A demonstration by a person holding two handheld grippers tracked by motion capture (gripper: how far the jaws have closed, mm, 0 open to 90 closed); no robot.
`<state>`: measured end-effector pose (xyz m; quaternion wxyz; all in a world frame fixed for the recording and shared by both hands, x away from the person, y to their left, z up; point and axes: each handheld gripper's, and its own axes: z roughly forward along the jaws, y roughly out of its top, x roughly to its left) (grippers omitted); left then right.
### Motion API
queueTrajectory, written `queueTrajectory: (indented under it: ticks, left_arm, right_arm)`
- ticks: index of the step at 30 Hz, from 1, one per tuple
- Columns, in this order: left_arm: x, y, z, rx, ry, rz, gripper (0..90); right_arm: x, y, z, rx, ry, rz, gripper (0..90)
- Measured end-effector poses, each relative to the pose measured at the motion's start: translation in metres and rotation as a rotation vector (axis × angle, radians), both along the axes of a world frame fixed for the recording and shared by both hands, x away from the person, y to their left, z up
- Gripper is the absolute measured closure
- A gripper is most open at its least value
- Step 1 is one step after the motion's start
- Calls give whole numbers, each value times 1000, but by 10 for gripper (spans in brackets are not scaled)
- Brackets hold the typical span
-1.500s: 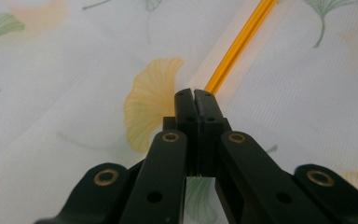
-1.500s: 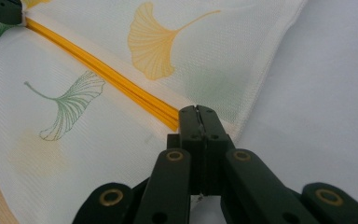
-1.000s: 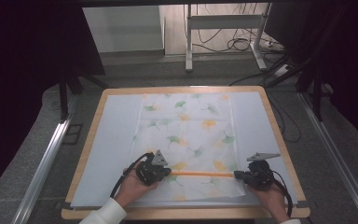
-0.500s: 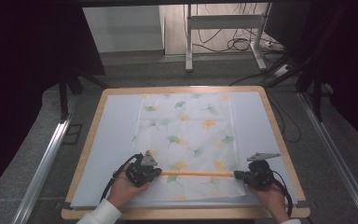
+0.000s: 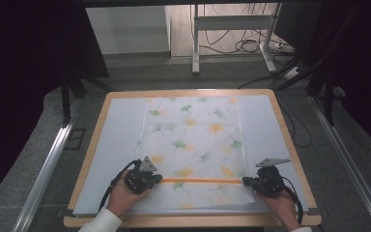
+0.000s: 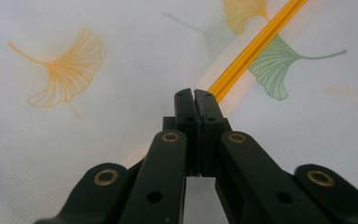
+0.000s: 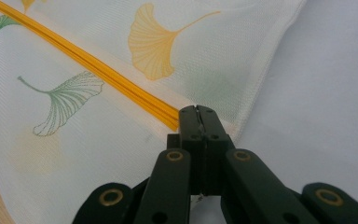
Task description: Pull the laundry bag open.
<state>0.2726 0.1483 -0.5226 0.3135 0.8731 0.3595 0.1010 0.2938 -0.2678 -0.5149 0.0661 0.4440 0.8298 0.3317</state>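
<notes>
**Both hand-held grippers closed at the ends of the orange zipper**

The white mesh bag [image 5: 193, 150], printed with green and yellow ginkgo leaves, lies flat in the middle of the frame in the high view, on the pale sheet [image 5: 116, 140] that covers the wood-rimmed counter [image 5: 290, 145]. Its orange zipper [image 5: 200, 181] runs straight across the lower part of the bag, from lower centre-left to lower centre-right of the picture.

Your left hand-held gripper [image 5: 155, 180] sits at the lower left of the frame, at the left end of the zipper, with your left hand [image 5: 123, 195] behind it. In the left gripper view its jaws stand pressed together, tips meeting just where the zipper [image 6: 256, 44] runs out of sight behind them; the zipper goes off to the upper right of that picture. You cannot tell from these pictures whether the tips pinch the zipper pull or merely rest on the fabric [image 6: 98, 116].

Your right hand-held gripper [image 5: 247, 181] sits at the lower right of the high view, at the zipper's other end, with your right hand [image 5: 282, 205] behind it. In the right gripper view its jaws are likewise closed, tips at the end of the zipper [image 7: 93, 63], close to the bag's side edge [image 7: 261, 88], with bare sheet [image 7: 326, 116] to the right. The zipper runs from the tips to the upper left of that picture. Whether anything is caught between these tips cannot be told.
</notes>
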Motion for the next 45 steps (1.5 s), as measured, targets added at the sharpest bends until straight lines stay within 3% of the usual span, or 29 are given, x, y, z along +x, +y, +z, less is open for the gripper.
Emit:
queueTrajectory:
  ticks: [8,13,27,41,45]
  left_arm:
    - [-2,16,-1,-17,11,40,900]
    - [-5,24,-1,1,7,56,900]
    - [-8,46,-2,-15,24,106,900]
    - [-9,66,-2,1,21,150,900]
    - [-10,71,-1,-17,25,156,900]
  right_arm:
    - [0,0,0,0,0,1,897]
    - [0,0,0,-1,-1,1,897]
    - [0,1,0,-3,-1,1,897]
    - [0,0,0,-2,0,3,897]
    - [-1,0,0,-2,0,3,897]
